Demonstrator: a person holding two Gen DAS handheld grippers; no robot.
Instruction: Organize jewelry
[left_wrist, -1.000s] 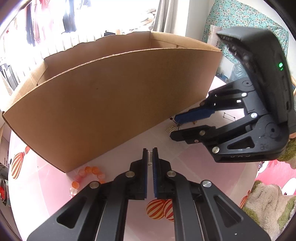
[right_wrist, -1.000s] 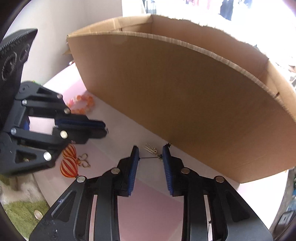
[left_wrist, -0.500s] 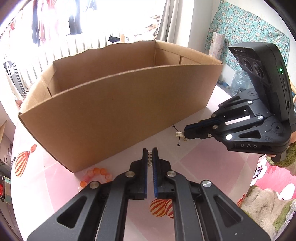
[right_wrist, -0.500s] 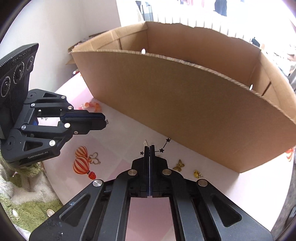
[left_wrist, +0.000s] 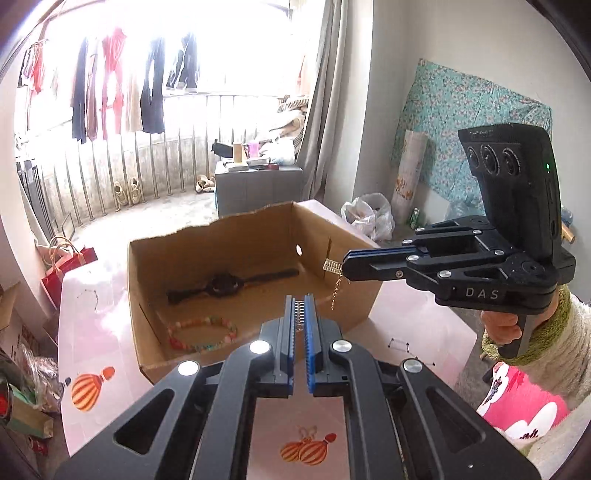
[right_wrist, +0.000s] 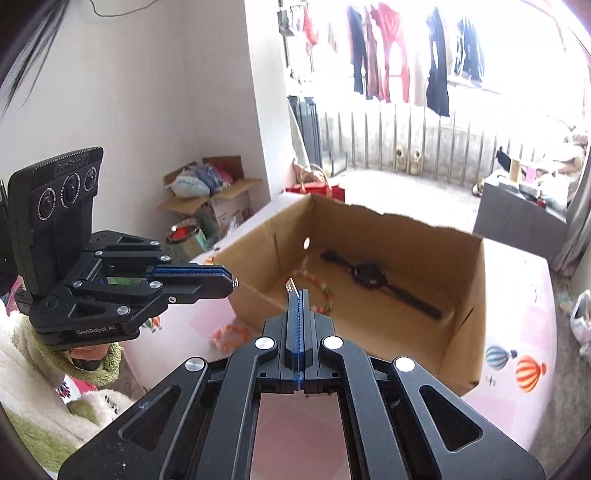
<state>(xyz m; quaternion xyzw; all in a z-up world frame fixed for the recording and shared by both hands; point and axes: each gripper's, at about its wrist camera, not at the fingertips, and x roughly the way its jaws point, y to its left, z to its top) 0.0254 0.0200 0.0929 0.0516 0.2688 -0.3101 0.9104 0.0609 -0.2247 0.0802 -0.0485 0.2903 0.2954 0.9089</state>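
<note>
Gold earrings lifted, 1 per gripper

Above cardboard box (left_wrist: 255, 369): 2 grippers, each pinching 1 gold earring. Left gripper (left_wrist: 300, 301) clamped on earring (left_wrist: 299, 314); right gripper (left_wrist: 347, 261) pressed on second earring (left_wrist: 331, 266), chain dangling. Inside box: 1 black watch (left_wrist: 223, 284), 1 beaded bracelet (left_wrist: 201, 334). Outside on pink table (right_wrist: 517, 288): 1 orange bracelet (right_wrist: 231, 336).

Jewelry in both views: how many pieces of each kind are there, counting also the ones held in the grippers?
Watch: 1
Bead bracelets: 2, one in the box, one on the table
Gold earrings: 2, one in the left gripper, one in the right gripper
Total: 5
</note>
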